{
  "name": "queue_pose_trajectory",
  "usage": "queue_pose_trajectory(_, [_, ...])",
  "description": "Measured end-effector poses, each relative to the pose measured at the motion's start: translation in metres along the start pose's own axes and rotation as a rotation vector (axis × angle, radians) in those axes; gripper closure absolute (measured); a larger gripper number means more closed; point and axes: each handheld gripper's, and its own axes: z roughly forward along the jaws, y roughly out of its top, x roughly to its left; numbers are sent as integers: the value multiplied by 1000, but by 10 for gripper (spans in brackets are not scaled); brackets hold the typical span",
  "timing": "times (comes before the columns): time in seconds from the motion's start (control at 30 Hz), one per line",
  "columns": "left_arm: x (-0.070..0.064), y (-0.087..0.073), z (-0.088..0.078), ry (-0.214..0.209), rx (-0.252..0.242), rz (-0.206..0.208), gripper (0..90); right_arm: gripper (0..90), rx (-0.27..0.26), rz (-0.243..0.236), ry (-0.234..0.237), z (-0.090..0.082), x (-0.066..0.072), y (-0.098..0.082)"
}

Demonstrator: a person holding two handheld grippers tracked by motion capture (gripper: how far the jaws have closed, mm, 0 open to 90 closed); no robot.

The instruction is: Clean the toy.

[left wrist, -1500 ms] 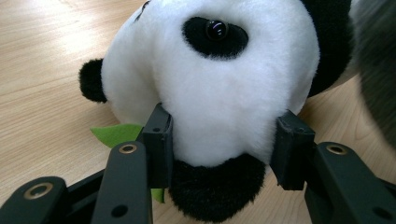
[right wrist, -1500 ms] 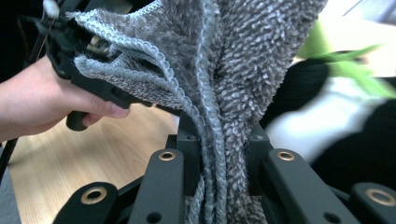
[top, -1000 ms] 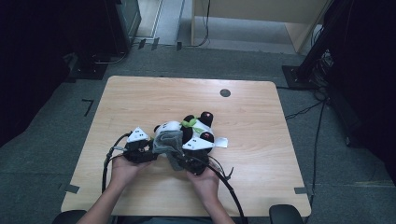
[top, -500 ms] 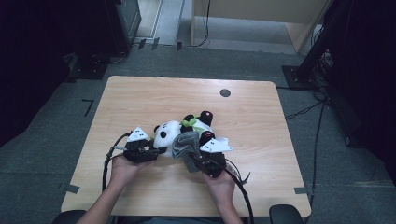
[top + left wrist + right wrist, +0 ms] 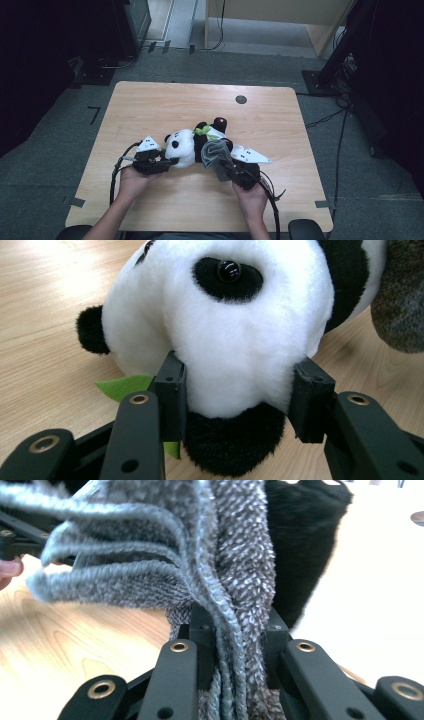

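your left gripper [image 5: 235, 400] clamps the panda's head [image 5: 220, 325] to pin it on the tabletop [image 5: 150, 107], while your right gripper [image 5: 235, 645], closed on the grey cloth [image 5: 230, 555], works beside its body.

No readable text, label, brand, number or sign can be made out anywhere in these shots.
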Motion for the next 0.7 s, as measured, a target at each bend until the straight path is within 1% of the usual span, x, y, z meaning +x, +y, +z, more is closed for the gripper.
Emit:
queue_pose_trajectory(0.17, [0, 0, 0, -3, 0, -2, 514, 760, -13, 21, -30, -6, -11, -2])
queue_pose_trajectory(0.2, [0, 0, 0, -3, 0, -2, 514, 760, -13, 21, -30, -6, -11, -2])
queue_pose_trajectory(0.23, [0, 0, 0, -3, 0, -3, 514, 760, -18, 32, -41, -8, -16, -3])
queue_pose_trajectory(0.3, [0, 0, 0, -3, -1, -3, 515, 760, -16, 37, -47, -9, -17, -3])
queue_pose_trajectory(0.33, [0, 0, 0, -3, -1, -5, 514, 760, -20, 47, -59, -10, -22, -4])
queue_pose_trajectory(0.37, [0, 0, 0, -3, -1, -4, 514, 760, -20, 47, -59, -10, -22, -4])
queue_pose_trajectory(0.47, [0, 0, 0, -4, -1, -4, 515, 761, -16, 70, -73, -10, -28, -7])
queue_pose_trajectory(0.5, [0, 0, 0, -4, -1, -4, 514, 761, -13, 93, -82, -11, -32, -8])
queue_pose_trajectory(0.57, [0, 0, 0, -5, 0, -4, 515, 761, -11, 109, -76, -9, -36, -9])
queue_pose_trajectory(0.6, [0, 0, 0, -5, 0, -4, 515, 761, -11, 109, -76, -9, -36, -9])
queue_pose_trajectory(0.63, [0, 0, 0, -6, 0, -5, 515, 760, -8, 123, -58, -5, -39, -9])
queue_pose_trajectory(0.7, [1, 0, 0, -5, 1, -5, 514, 760, -5, 125, -55, -2, -40, -9])
